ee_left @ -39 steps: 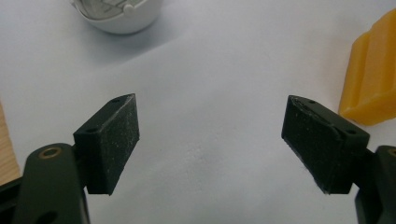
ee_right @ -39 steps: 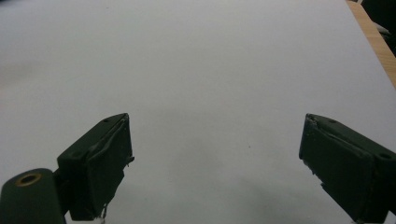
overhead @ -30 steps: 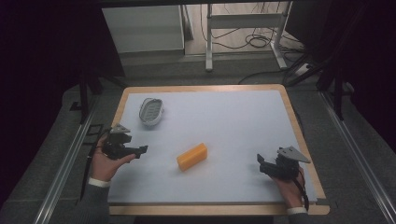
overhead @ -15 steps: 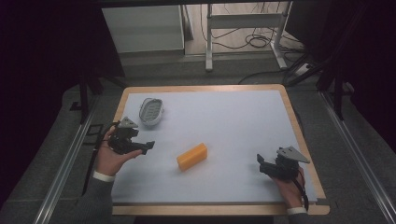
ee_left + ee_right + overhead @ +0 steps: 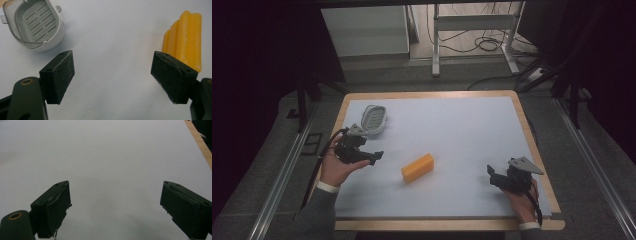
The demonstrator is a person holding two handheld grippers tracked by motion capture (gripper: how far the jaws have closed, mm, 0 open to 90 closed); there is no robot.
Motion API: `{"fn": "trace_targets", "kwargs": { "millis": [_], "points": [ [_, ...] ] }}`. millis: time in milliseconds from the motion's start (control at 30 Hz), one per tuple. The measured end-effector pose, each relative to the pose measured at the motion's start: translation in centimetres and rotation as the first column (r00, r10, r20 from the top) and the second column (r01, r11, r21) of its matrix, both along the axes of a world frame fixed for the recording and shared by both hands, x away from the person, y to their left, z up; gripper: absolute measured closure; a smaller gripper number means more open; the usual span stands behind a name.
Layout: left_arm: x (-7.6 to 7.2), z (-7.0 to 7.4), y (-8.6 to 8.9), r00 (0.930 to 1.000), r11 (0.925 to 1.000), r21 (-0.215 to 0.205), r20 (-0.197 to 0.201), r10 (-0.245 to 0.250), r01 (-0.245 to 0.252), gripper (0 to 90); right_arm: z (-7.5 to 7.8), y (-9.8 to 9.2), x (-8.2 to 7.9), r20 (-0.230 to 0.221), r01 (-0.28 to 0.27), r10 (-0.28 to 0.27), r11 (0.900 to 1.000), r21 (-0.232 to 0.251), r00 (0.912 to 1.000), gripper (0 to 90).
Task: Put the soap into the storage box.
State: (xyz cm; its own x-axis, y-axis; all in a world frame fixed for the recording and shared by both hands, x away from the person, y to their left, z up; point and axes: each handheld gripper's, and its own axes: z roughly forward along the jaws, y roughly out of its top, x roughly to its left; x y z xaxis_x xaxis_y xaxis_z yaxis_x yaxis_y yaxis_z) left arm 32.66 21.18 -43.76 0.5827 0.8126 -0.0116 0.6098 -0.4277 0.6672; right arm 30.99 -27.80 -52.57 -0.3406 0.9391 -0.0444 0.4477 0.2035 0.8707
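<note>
near edge of the table: the person's forearms enter from below, each hand holding a gripper. the right gripper rests low at the near right corner, well apart from everything, its jaws spread wide over bare white surface; in the right gripper view nothing lies between them, so it appears parked out of the way. the left gripper sits at the left side, raised slightly in the left hand and pointed toward the middle, jaws also held apart and gripping nothing. middle ground: the yellow block, a ridged oblong bar, lies flat on the white mat, near the left gripper but not touching it; in the left gripper view the yellow block stands just beyond the right-hand jaw, off the centre line, so the gripper likely needs to swing toward it before closing. its wide opening suits a grasp across the bar's narrow width. far left: a white dish with a slotted grey insert lies open side up, probably the place meant for the block.
</note>
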Motion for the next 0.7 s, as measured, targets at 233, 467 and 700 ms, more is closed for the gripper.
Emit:
{"fn": "trace_targets", "kwargs": {
  "millis": [233, 467, 700],
  "points": [
    [0.1, 0.0, -1.7, 0.9991, 0.9989, 0.020, -0.005, -0.043, 0.043, 19.4, 0.0, 0.0, 0.0, -0.003, -0.001, 0.001, 1.000, -0.002, 1.0000, 9.6],
    [0.3, 0.0, -3.5, 0.9965, 0.9960, 0.034, -0.011, -0.083, 0.083, 19.2, 0.0, 0.1, 0.0, -0.006, -0.003, 0.003, 1.000, -0.005, 1.0000, 9.6],
    [0.6, 0.3, -5.0, 0.9936, 0.9928, 0.041, -0.008, -0.113, 0.113, 19.1, 0.0, 0.1, 0.1, -0.007, -0.003, 0.003, 1.000, -0.006, 1.0000, 9.6]
  ]
}}
